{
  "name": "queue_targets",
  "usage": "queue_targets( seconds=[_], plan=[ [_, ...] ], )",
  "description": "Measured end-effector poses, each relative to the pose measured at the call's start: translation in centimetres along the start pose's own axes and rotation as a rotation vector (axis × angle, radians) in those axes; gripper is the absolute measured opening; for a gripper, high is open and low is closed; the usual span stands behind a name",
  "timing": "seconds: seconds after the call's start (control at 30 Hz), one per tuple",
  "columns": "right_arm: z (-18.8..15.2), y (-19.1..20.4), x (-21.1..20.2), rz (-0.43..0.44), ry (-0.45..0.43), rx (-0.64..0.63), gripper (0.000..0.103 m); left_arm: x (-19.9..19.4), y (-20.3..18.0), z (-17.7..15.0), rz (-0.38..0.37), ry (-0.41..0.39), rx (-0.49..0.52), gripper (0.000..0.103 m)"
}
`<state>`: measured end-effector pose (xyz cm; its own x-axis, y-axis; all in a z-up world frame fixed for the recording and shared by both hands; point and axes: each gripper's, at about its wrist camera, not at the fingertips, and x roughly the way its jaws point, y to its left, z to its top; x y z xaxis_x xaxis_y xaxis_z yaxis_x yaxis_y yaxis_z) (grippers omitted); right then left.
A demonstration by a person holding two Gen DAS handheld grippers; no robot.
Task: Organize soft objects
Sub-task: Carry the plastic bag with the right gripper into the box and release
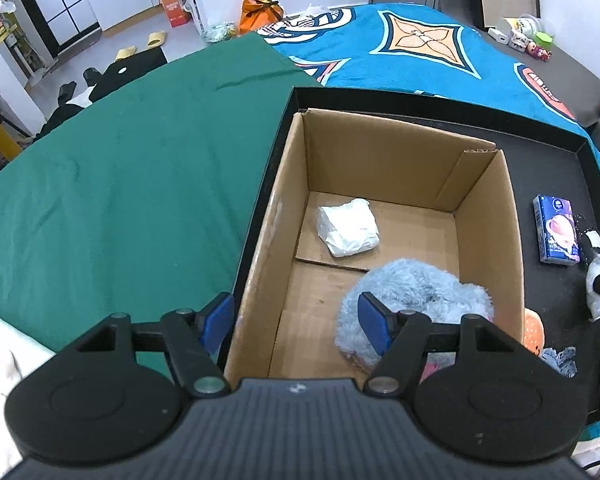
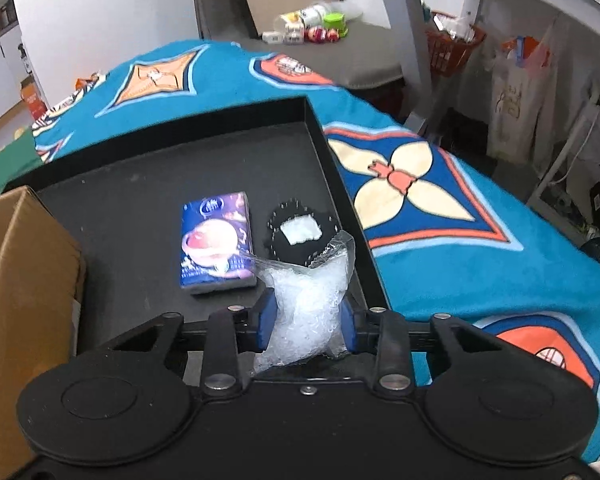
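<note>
Right gripper is clamped on a clear plastic bag; the cardboard box lies to its left. Left gripper hangs open over the box.

1 cardboard box w/ 1 white packet + 1 grey plush; 1 black tray, 1 tissue pack, 1 clear bag, 1 black pad.

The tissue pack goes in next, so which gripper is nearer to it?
Right. The right gripper, shut on a plastic bag, is just beside the tissue pack; the left gripper hangs open over the cardboard box.
</note>
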<state>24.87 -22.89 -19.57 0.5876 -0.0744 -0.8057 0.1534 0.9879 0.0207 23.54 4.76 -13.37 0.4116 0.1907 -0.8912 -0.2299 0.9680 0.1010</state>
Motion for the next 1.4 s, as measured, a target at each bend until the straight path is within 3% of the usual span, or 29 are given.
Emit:
queue_targets(
  seconds=[0.37,0.8,0.97,1.1,1.4],
  plan=[
    [0.1,1.5,-2.5,0.012,-0.066,-0.039,0.032,-0.1,1.0,-0.4,-0.021,-0.019,-0.016,0.067],
    [0.3,5.9,-6.4,0.138,-0.151,-0.095,0.032,-0.2,2.9,-0.8,-0.072,-0.036,-0.049,0.063],
    [0.4,7.3,-7.4,0.159,-0.176,-0.126,0.032,-0.1,3.6,-0.8,-0.093,-0.049,-0.053,0.050],
    [0.6,8.6,-8.5,0.178,-0.194,-0.150,0.032,0.4,4.2,-0.8,-0.103,-0.039,-0.059,0.034],
    [0.8,11.7,-9.8,0.254,-0.193,-0.222,0.032,0.9,4.2,-0.8,-0.113,-0.012,-0.045,0.020]
  ],
)
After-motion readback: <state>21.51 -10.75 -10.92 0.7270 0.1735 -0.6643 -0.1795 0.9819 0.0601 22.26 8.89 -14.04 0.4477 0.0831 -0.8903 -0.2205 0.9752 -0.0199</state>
